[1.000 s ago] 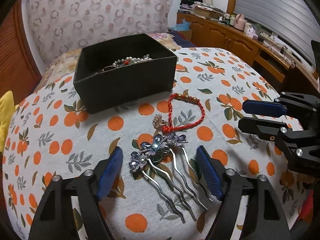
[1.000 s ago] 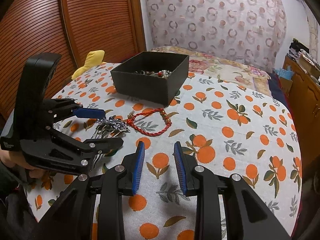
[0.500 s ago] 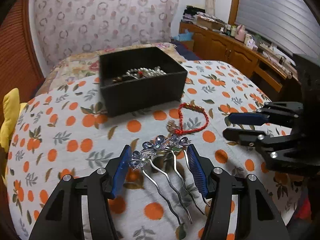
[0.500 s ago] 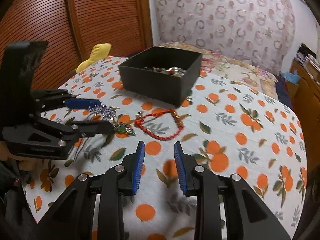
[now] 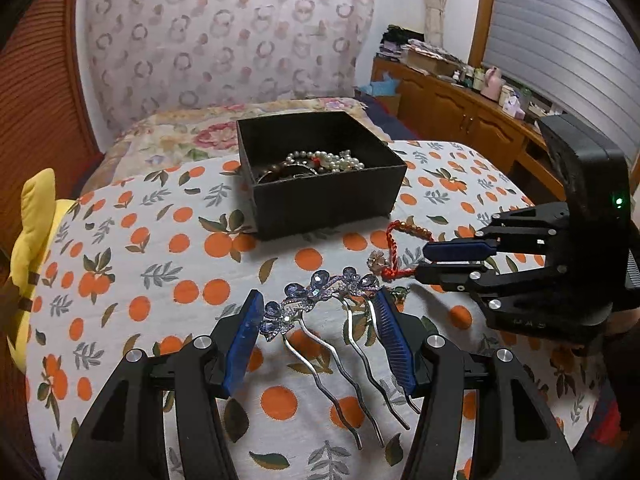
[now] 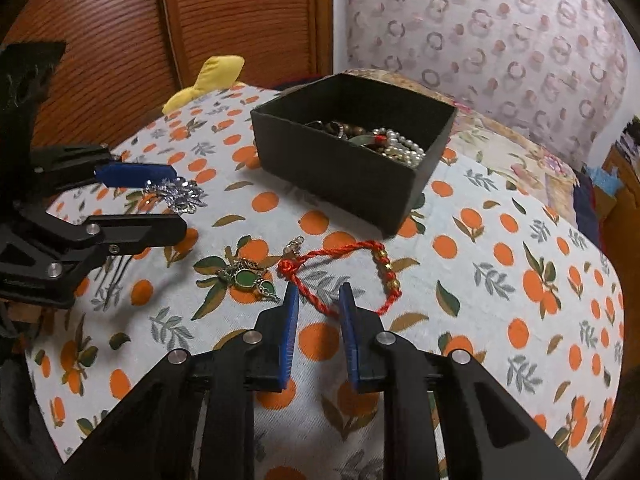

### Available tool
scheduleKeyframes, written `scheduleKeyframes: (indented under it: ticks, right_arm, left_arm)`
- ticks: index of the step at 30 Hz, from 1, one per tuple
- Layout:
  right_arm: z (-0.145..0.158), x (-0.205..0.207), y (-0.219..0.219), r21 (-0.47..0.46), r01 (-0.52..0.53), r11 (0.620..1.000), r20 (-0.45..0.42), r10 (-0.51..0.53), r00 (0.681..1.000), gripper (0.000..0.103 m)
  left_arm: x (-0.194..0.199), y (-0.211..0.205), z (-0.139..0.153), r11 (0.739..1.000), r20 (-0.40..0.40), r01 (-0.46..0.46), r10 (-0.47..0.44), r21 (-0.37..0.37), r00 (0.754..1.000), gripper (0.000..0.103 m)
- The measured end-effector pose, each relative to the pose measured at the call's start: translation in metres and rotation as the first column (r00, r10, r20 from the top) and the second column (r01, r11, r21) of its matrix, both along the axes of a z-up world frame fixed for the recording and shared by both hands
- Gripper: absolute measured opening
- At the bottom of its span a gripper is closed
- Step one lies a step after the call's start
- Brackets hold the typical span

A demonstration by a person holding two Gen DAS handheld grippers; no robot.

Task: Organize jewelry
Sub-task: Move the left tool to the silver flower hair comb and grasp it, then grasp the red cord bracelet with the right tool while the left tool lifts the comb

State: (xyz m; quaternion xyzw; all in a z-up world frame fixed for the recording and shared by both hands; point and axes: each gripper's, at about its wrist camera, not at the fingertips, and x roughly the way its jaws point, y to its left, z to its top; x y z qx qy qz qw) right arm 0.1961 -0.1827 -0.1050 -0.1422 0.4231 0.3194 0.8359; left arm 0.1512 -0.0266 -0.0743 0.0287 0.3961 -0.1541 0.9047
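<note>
My left gripper (image 5: 316,296) is shut on a blue-jewelled hair comb (image 5: 320,292), pads on its two ends and the metal prongs hanging toward the camera. In the right wrist view the comb (image 6: 176,192) is held clear of the orange-print cloth by the left gripper (image 6: 178,198). My right gripper (image 6: 318,292) points down at a red rope bracelet (image 6: 340,248). Its jaws are closing, with a strand of the rope between the pads, which do not press on it. From the left wrist the right gripper (image 5: 422,261) sits at the bracelet (image 5: 394,240). The black box (image 5: 320,184) holds pearls and beads.
A green pendant (image 6: 246,278) lies on the cloth left of the bracelet's knot. The black box (image 6: 352,168) stands just behind the bracelet. A yellow plush toy (image 5: 28,240) rests at the left edge. A wooden dresser (image 5: 460,112) stands at the far right.
The left jaws closed onto the hair comb and raised it off the cloth, uncovering the green pendant. The right gripper moved forward over the red bracelet and its jaws narrowed.
</note>
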Motion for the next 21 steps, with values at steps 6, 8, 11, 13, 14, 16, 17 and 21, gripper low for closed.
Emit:
scheduleKeyframes:
  ticks: [6, 8, 11, 13, 14, 16, 17, 21]
  right_arm:
    - [-0.001, 0.001, 0.004, -0.037, -0.030, 0.999, -0.009, 0.029, 1.000, 0.007]
    - [0.000, 0.001, 0.000, -0.031, -0.029, 0.999, -0.018, 0.029, 0.999, 0.003]
    - [0.002, 0.001, -0.010, -0.005, -0.012, 1.000, -0.029, 0.012, 0.999, 0.002]
    - [0.009, 0.002, -0.017, 0.028, 0.005, 1.000, -0.021, -0.004, 1.000, 0.002]
    - [0.013, 0.001, -0.020, 0.044, 0.012, 0.999, -0.013, -0.011, 1.000, 0.002]
    - [0.026, 0.002, -0.025, 0.064, 0.022, 0.998, 0.020, -0.023, 1.000, 0.002]
    - [0.035, 0.002, -0.027, 0.078, 0.021, 0.997, 0.040, -0.024, 0.999, 0.002]
    - [0.061, 0.009, -0.027, 0.111, 0.004, 0.994, 0.101, -0.016, 0.995, 0.002]
  left_arm:
    - [0.001, 0.002, 0.002, 1.000, 0.007, -0.001, 0.001, -0.002, 1.000, 0.055]
    - [0.004, 0.002, 0.004, 1.000, 0.012, -0.001, 0.001, -0.002, 1.000, 0.055]
    - [0.009, 0.002, 0.009, 1.000, 0.020, 0.001, -0.001, -0.003, 1.000, 0.055]
    - [0.013, 0.000, 0.012, 1.000, 0.026, 0.002, -0.002, -0.002, 1.000, 0.055]
    - [0.015, 0.000, 0.014, 1.000, 0.030, 0.004, -0.004, 0.000, 1.000, 0.055]
    - [0.019, -0.002, 0.017, 1.000, 0.036, 0.005, -0.005, 0.001, 0.999, 0.055]
    - [0.021, -0.003, 0.018, 1.000, 0.038, 0.005, -0.005, 0.001, 0.999, 0.055]
    - [0.028, -0.004, 0.025, 1.000, 0.053, 0.001, -0.001, -0.003, 0.999, 0.055]
